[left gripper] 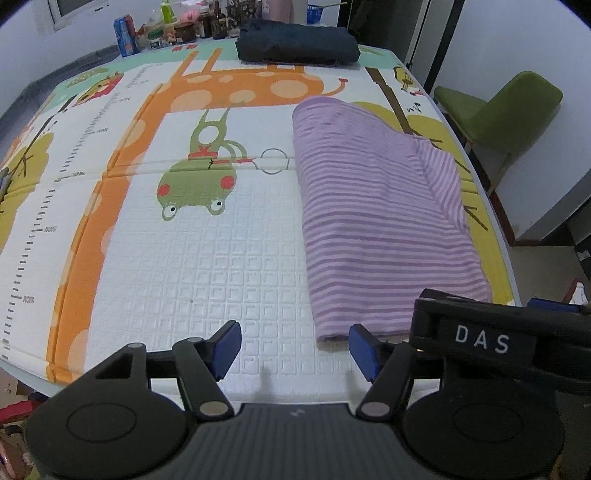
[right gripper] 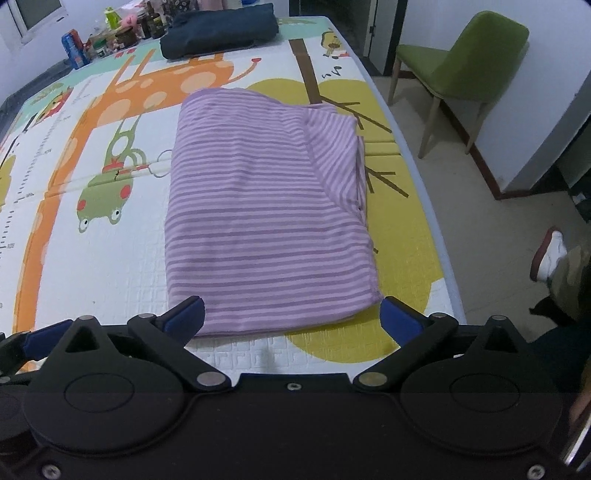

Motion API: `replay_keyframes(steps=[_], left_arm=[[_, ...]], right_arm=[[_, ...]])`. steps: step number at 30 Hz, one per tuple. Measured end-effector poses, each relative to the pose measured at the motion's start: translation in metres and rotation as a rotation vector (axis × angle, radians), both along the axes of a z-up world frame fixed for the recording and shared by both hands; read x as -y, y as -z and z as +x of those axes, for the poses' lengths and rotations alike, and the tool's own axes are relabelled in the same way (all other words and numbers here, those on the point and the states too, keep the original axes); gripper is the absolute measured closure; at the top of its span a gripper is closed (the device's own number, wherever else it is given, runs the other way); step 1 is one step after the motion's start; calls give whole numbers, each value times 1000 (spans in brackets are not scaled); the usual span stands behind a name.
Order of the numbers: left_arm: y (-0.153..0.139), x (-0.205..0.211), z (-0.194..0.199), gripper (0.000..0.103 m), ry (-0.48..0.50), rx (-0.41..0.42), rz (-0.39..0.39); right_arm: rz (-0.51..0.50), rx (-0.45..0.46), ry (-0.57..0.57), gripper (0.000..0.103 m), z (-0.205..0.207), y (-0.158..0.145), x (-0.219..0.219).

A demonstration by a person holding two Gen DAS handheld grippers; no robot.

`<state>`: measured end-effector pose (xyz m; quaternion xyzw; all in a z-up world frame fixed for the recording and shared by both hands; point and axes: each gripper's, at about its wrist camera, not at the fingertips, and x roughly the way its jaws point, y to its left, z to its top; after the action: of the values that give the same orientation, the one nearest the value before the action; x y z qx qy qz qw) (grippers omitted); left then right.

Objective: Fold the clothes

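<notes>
Lying folded on the play mat (right gripper: 110,258) is a purple striped garment (right gripper: 266,206), a neat oblong with its long side running away from both cameras; this garment serves as the landmark for all else. Just short of its near edge hangs the right gripper (right gripper: 291,314), jaws spread wide with nothing between them, the blue pads flanking the garment's near corners without pressing on the cloth. To the garment's left, over bare white mat, hangs the left gripper (left gripper: 295,345), jaws likewise apart and empty; its right pad sits just beside the garment's near left corner, and whether it touches cannot be told. Beyond the garment's far end, well apart from it, rests a dark folded garment (left gripper: 297,46) at the mat's far edge; left of that stands a cluster of bottles and jars (left gripper: 173,27). To the garment's right, off the table, stands a green chair (right gripper: 461,62) on the floor; nearer on that side a person's shoe (right gripper: 550,254) shows.
</notes>
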<state>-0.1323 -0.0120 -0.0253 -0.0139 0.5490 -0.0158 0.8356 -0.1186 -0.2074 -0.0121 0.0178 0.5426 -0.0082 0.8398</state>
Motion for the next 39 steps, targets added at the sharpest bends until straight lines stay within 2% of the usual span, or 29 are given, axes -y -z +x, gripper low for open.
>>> replay_keyframes(steps=[11, 33, 39], left_arm=[[7, 1, -4, 36, 11, -27, 4], [11, 1, -13, 36, 41, -17, 18], [12, -1, -15, 32, 43, -10, 22]], right_arm=[[-18, -20, 22, 1, -8, 9, 3], [-7, -32, 17, 1, -13, 16, -1], [-3, -34, 12, 1, -16, 18, -4]])
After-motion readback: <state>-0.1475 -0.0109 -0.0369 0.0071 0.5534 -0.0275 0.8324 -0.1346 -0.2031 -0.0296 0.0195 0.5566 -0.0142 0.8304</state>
